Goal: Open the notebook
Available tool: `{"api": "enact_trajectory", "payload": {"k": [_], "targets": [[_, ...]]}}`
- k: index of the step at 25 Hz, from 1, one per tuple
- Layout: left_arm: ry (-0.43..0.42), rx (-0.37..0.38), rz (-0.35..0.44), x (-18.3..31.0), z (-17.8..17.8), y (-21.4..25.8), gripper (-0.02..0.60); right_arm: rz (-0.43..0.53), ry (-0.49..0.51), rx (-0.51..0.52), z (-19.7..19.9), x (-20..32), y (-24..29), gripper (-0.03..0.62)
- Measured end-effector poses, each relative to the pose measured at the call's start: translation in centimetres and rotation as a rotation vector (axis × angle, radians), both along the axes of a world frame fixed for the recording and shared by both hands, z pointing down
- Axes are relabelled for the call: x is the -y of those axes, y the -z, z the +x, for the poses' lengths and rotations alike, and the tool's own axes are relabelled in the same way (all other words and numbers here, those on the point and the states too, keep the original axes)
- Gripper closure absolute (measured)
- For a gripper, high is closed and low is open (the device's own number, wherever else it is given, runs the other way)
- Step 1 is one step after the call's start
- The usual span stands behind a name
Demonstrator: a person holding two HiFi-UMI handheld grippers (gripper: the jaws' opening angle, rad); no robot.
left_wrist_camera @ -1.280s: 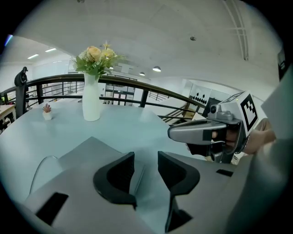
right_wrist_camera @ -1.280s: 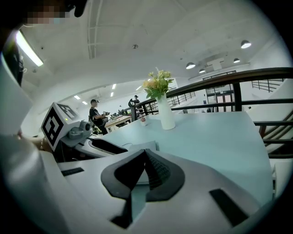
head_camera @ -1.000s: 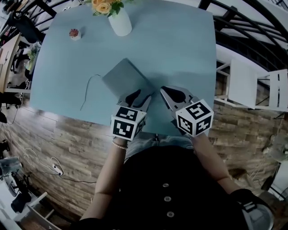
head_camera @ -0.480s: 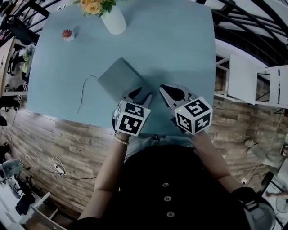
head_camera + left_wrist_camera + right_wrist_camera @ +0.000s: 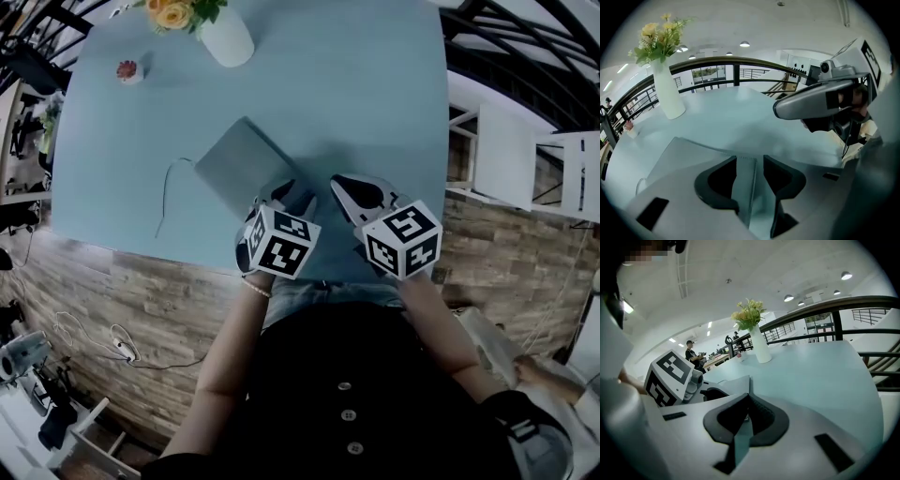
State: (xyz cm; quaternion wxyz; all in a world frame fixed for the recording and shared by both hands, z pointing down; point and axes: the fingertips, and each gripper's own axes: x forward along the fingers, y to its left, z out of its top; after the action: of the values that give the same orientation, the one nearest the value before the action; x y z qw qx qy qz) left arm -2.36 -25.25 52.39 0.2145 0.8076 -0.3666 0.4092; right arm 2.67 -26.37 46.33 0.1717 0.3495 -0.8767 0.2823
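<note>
Notebook [image 5: 232,161] corner behind left gripper [image 5: 289,198]

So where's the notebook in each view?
Head view: notebook left of centre, closed, angled.
Left gripper view: lower left to bottom centre, filling the foreground.
Right gripper view: only a pale corner shows, left of centre.
Shared landmark: the white vase, top left in the head view, upper left, centre.

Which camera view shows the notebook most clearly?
Head view, because nearly the whole closed notebook shows. Left gripper view: only its near corner between the left tongs, which have just been opening. Right gripper view: one small corner.
</note>
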Motion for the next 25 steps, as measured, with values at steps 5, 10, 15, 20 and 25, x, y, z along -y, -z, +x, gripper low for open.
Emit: {"api": "enact_trajectory", "payload": {"k": [5, 10, 15, 20, 25], "targets": [[-0.002, 0.052, 0.015, 0.4, -0.1, -0.7, 0.397, -0.008, -0.008, 0.002, 0.3, 0.3, -0.3, 0.589], [-0.018, 0.080, 0.000, 0.4, 0.0, -1.5, 0.385, -0.015, -0.010, 0.001, 0.5, 0.3, -0.7, 0.589], [-0.010, 0.097, 0.004, 0.5, 0.0, -1.8, 0.383, -0.020, -0.012, 0.002, 0.6, 0.5, -0.9, 0.589], [-0.017, 0.136, 0.017, 0.7, -0.1, -2.1, 0.383, -0.025, -0.014, 0.005, 0.5, 0.5, -1.1, 0.589], [-0.020, 0.167, 0.045, 0.9, -0.2, -2.3, 0.392, -0.032, -0.015, 0.007, 0.6, 0.5, -1.5, 0.589]]}}
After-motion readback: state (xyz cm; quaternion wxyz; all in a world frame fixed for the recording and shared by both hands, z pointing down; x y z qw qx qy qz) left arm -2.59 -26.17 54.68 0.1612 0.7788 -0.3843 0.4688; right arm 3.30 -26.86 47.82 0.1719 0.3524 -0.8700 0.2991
